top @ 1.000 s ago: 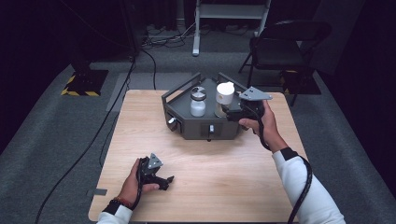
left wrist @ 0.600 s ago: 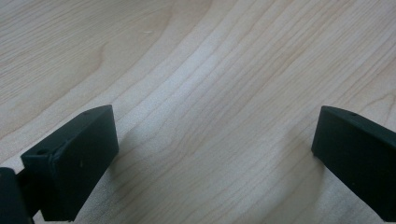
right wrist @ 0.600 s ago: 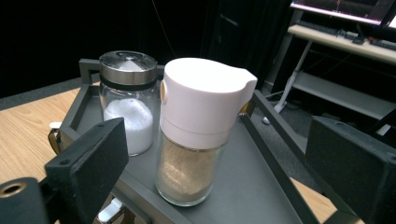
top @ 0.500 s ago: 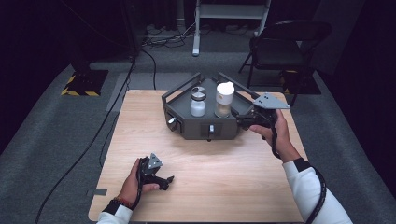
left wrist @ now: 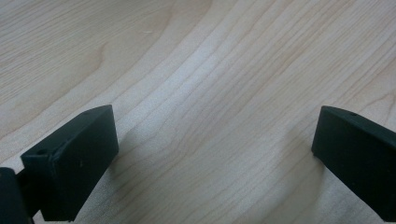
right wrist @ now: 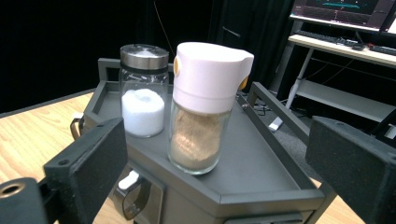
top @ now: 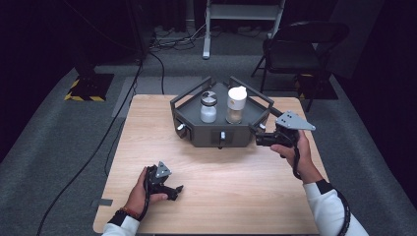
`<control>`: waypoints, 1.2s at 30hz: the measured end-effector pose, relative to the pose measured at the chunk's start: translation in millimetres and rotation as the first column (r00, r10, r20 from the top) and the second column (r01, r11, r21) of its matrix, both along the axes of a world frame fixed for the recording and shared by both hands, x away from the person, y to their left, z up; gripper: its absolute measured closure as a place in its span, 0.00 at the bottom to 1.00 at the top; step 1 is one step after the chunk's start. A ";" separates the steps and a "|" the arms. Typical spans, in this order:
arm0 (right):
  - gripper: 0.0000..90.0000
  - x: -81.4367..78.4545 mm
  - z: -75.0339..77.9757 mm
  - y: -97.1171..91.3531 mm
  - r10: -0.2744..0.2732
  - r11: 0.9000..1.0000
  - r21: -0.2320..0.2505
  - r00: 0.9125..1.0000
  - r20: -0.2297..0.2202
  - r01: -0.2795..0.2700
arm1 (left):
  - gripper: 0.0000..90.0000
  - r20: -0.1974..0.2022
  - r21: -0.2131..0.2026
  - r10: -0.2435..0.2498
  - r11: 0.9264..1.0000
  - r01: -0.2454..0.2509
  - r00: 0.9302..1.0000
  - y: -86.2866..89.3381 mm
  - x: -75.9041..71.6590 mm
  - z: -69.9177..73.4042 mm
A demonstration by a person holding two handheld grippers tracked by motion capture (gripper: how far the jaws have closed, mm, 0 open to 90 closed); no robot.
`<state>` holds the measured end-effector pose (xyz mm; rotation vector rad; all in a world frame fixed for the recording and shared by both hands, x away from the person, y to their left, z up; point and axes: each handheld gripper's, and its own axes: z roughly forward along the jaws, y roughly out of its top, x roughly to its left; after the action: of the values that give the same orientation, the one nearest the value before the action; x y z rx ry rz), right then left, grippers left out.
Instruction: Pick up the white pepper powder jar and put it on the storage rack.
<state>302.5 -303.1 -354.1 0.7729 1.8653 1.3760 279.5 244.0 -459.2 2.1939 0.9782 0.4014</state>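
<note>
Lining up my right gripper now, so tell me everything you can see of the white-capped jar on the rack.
The white-capped jar is clear glass, roughly half full of tan powder, under a tall white plastic cap with a pour spout and small orange side buttons. It stands upright on the dark grey rack, beside the steel-lidded salt jar without touching it. The right gripper is open in front of it, not touching.

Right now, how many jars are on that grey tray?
2. A jar with a metal lid and white powder stands on the tray, farther from the right gripper. A jar with a white cap and brown powder stands beside it. None seem hidden.
</note>
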 end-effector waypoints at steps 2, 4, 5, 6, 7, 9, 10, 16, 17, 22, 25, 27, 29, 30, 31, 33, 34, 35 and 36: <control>0.06 -2.8 -3.2 -2.4 0.007 1.000 -0.002 1.000 -0.004 -0.007 | 0.00 0.000 0.000 0.000 1.000 0.000 1.000 0.0 0.0 0.0; 0.06 -5.6 -6.2 -4.0 0.012 1.000 -0.010 1.000 -0.010 -0.012 | 0.00 0.000 0.000 0.000 1.000 0.000 1.000 0.0 0.0 0.0; 0.06 -6.1 -7.3 -5.5 0.022 1.000 -0.014 1.000 -0.014 -0.022 | 0.00 0.000 0.000 0.000 1.000 0.000 1.000 0.0 0.0 0.0; 0.06 -7.0 -8.3 -6.1 0.027 0.999 -0.021 1.000 -0.016 -0.027 | 0.00 0.000 0.000 0.000 1.000 0.000 1.000 0.0 0.0 0.0; 0.06 -8.1 -9.0 -6.4 0.027 0.999 -0.028 1.000 -0.016 -0.028 | 0.00 0.000 0.000 0.000 1.000 0.000 1.000 0.0 0.0 0.0; 0.06 -9.0 -10.7 -8.2 0.037 0.999 -0.021 0.999 -0.025 -0.038 | 0.00 0.000 0.000 0.000 1.000 0.000 1.000 0.0 0.0 0.0; 0.06 -10.4 -12.4 -8.2 0.042 0.999 -0.026 0.999 -0.026 -0.043 | 0.00 0.000 0.000 0.000 1.000 0.000 1.000 0.0 0.0 0.0; 0.06 -15.6 -18.5 -7.3 0.066 0.997 -0.048 0.997 -0.045 -0.069 | 0.00 -0.001 -0.002 0.000 1.000 0.000 1.000 -0.1 0.3 -0.2; 0.06 -16.3 -19.3 -7.7 0.073 0.996 -0.049 0.996 -0.049 -0.076 | 0.00 -0.001 -0.002 0.000 1.000 0.000 1.000 -0.1 0.3 -0.2; 0.06 -21.7 -24.0 -6.9 0.097 0.992 -0.071 0.993 -0.061 -0.102 | 0.00 -0.001 -0.002 0.001 1.000 -0.001 1.000 -0.1 0.3 -0.2; 0.06 -24.3 -27.1 -7.4 0.104 0.990 -0.087 0.992 -0.073 -0.110 | 0.00 -0.001 -0.002 0.001 1.000 -0.001 1.000 -0.1 0.3 -0.2; 0.06 -25.1 -29.4 -8.5 0.112 0.989 -0.089 0.990 -0.090 -0.120 | 0.00 -0.001 -0.002 0.000 1.000 0.000 1.000 -0.1 0.3 -0.2; 0.06 -26.5 -31.6 -8.6 0.120 0.986 -0.104 0.988 -0.097 -0.130 | 0.00 -0.001 -0.002 0.000 1.000 0.000 1.000 -0.1 0.3 -0.2; 0.06 -27.3 -33.1 -9.0 0.124 0.985 -0.107 0.987 -0.099 -0.135 | 0.00 -0.001 -0.002 0.001 1.000 -0.001 1.000 -0.1 0.2 -0.2; 0.06 -28.0 -34.4 -9.1 0.128 0.984 -0.109 0.986 -0.105 -0.139 | 0.00 -0.001 -0.002 0.001 1.000 -0.001 1.000 -0.1 0.3 -0.2; 0.06 -29.4 -37.2 -9.3 0.139 0.981 -0.122 0.984 -0.112 -0.152 | 0.00 -0.001 -0.002 0.000 1.000 0.000 1.000 -0.1 0.2 -0.2; 0.06 -30.1 -38.6 -9.2 0.143 0.979 -0.126 0.983 -0.118 -0.157 | 0.00 -0.001 -0.002 0.001 1.000 -0.001 1.000 -0.1 0.3 -0.2; 0.06 -30.1 -38.6 -9.2 0.143 0.979 -0.126 0.983 -0.118 -0.157 | 0.00 -0.001 -0.002 0.001 1.000 -0.001 1.000 -0.1 0.3 -0.2; 0.06 -30.8 -40.2 -8.9 0.150 0.976 -0.138 0.981 -0.124 -0.167 | 0.00 -0.001 -0.002 0.000 1.000 0.000 1.000 -0.1 0.3 -0.2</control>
<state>271.7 -312.1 -394.3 0.6508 2.1309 1.2951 279.8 244.0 -459.4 2.1921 0.9791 0.3995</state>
